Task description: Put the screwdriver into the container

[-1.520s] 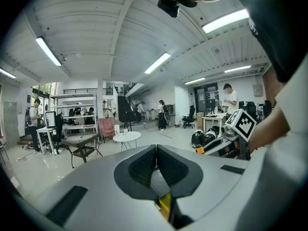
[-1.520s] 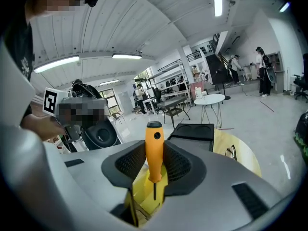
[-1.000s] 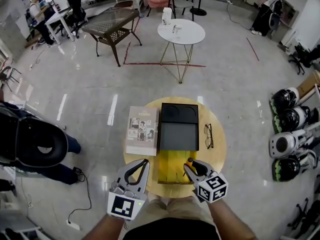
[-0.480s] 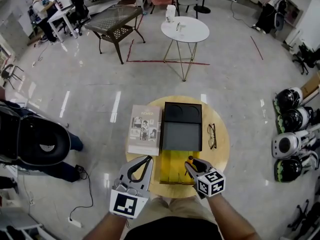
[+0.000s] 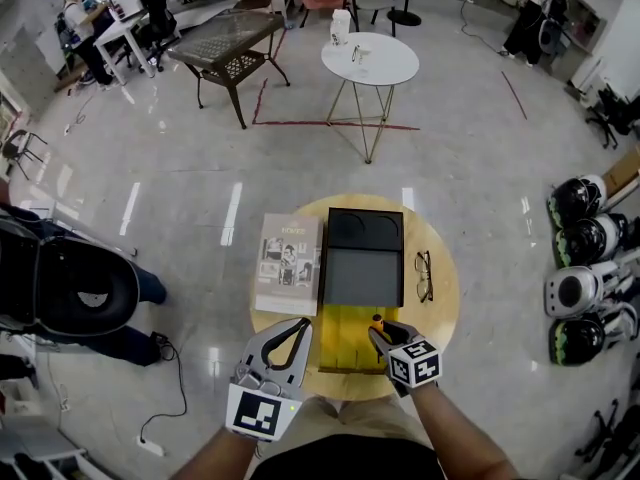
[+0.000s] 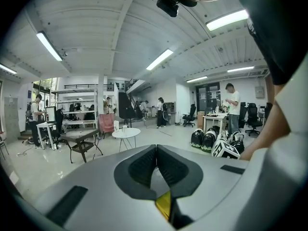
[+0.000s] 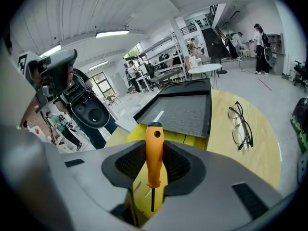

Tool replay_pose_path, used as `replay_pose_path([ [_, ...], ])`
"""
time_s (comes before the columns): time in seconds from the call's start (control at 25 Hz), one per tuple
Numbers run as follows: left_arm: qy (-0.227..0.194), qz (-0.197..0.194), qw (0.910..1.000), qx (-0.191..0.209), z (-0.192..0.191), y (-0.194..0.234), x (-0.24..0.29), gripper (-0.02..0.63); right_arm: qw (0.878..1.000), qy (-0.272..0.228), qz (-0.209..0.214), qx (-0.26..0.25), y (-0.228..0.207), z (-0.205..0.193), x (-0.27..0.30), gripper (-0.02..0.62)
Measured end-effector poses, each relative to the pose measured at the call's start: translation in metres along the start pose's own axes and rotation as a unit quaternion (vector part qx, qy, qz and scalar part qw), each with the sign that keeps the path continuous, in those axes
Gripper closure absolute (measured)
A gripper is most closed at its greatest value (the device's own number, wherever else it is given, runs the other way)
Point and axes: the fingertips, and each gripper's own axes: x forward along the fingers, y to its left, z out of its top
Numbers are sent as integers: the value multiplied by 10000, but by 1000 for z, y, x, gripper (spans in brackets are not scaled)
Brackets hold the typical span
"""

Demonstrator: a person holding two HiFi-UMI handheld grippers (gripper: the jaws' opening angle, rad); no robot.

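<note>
Our right gripper (image 7: 155,163), pinching the screwdriver (image 7: 154,150), has edged over the 6 o'clock container (image 5: 342,340); release seems near. Our left gripper (image 6: 156,170) sits pressed together, empty.

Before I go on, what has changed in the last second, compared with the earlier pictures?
The left gripper, shut and empty, moved slightly right, nearer the container. The right gripper, shut on the screwdriver, edged a little left at the container's right edge. Book, tray and glasses stayed put.
</note>
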Motion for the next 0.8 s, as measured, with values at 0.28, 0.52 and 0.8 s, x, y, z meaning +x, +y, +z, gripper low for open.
replay_pose_path([
  [0.28,35,-11,10000,-82,-2,2,4,588,9997,241,-80,31,-8,-9,14,472],
  [0.52,88,0,9999,-114,-6,6,4,588,9986,448,-173,-210,-6,-12,25,471],
  [0.8,10,21,9999,-136,-1,8,-3,588,9934,883,-402,-620,-3,-22,34,470],
])
